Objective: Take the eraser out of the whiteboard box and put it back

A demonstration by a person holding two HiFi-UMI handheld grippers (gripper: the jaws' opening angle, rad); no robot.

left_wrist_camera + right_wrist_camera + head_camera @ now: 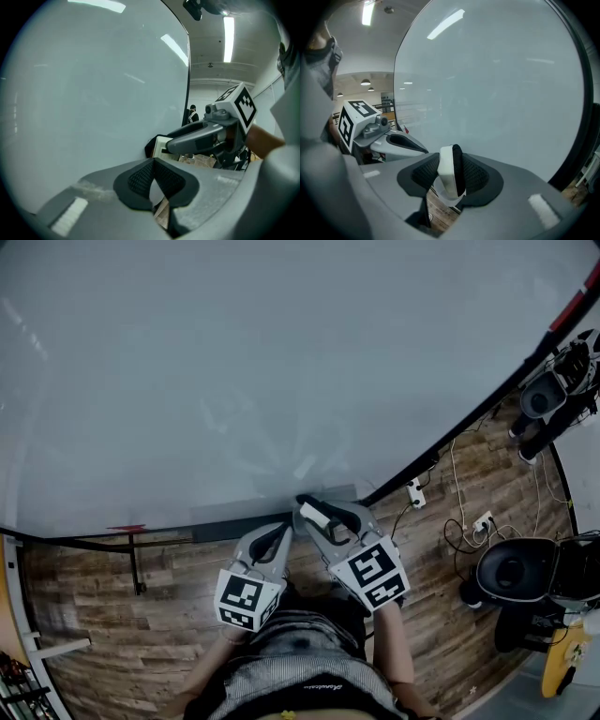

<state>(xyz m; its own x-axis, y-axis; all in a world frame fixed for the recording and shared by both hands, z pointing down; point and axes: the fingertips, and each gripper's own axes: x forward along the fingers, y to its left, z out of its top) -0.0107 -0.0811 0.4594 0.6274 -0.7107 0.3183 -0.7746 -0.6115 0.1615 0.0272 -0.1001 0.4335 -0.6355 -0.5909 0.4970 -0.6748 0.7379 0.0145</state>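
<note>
My right tongs [451, 174] clamp the eraser [446, 168] just beside the whiteboard's [281, 362] lower edge; left tongs [153, 182] closed, empty.

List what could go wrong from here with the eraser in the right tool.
1. The right tool grips the eraser with much of it sticking out past the jaws; it might twist or slip out before reaching the whiteboard box.
2. The left tool, shut and empty, sits close beside; the two could bump.
</note>
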